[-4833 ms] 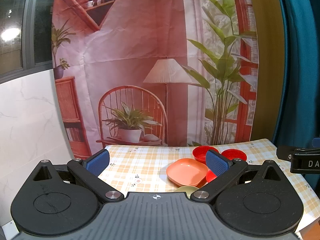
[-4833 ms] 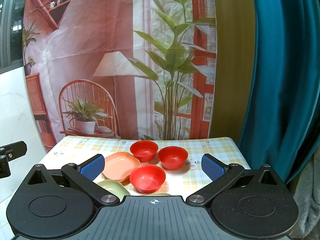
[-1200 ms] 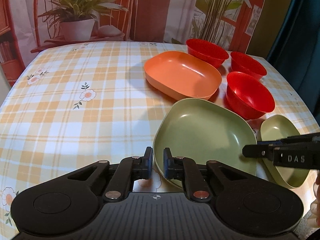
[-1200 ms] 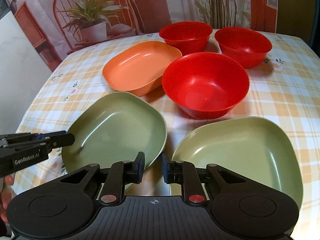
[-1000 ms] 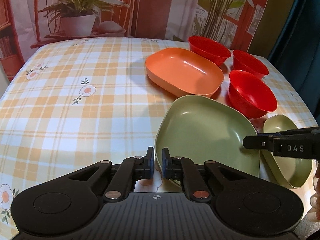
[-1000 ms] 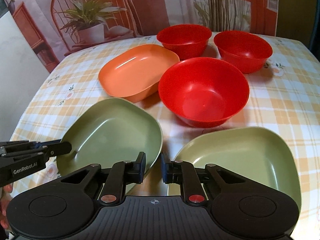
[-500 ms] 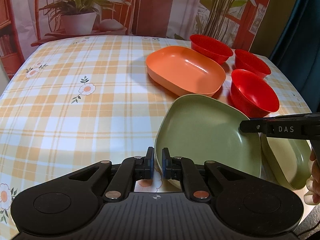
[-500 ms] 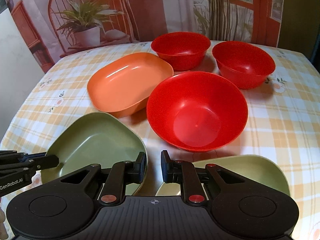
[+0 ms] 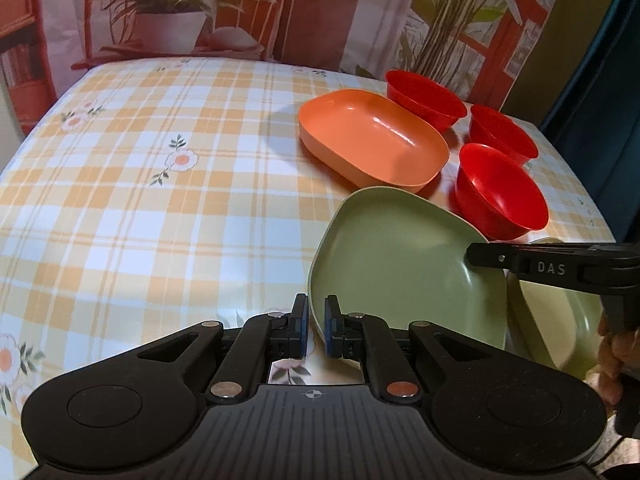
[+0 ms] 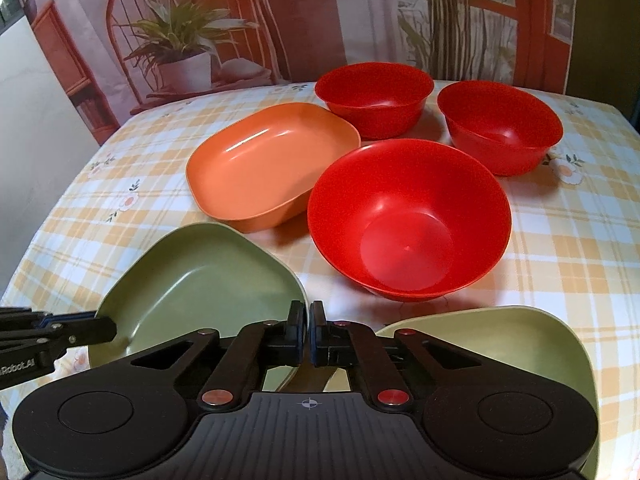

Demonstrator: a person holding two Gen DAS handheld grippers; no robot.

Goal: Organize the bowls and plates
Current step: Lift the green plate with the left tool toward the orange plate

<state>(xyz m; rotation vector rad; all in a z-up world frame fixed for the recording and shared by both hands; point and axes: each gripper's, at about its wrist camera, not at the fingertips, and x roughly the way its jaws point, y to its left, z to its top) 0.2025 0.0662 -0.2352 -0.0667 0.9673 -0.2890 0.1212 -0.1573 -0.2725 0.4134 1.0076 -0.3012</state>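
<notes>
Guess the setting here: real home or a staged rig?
Probably staged. The room behind is a printed backdrop with fold creases, its chair and potted plant flat. In front, a table with a checked floral tablecloth holds plastic dishes: red bowls and an orange plate.

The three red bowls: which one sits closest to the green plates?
The front red bowl, largest in the right wrist view. It sits just beyond both green plates; the other two red bowls stand behind it.

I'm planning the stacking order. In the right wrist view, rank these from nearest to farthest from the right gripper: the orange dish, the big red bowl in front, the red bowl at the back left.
1. Big red bowl, just ahead of the right gripper.
2. Orange dish, ahead to the left.
3. Back-left red bowl, by the far table edge.
</notes>
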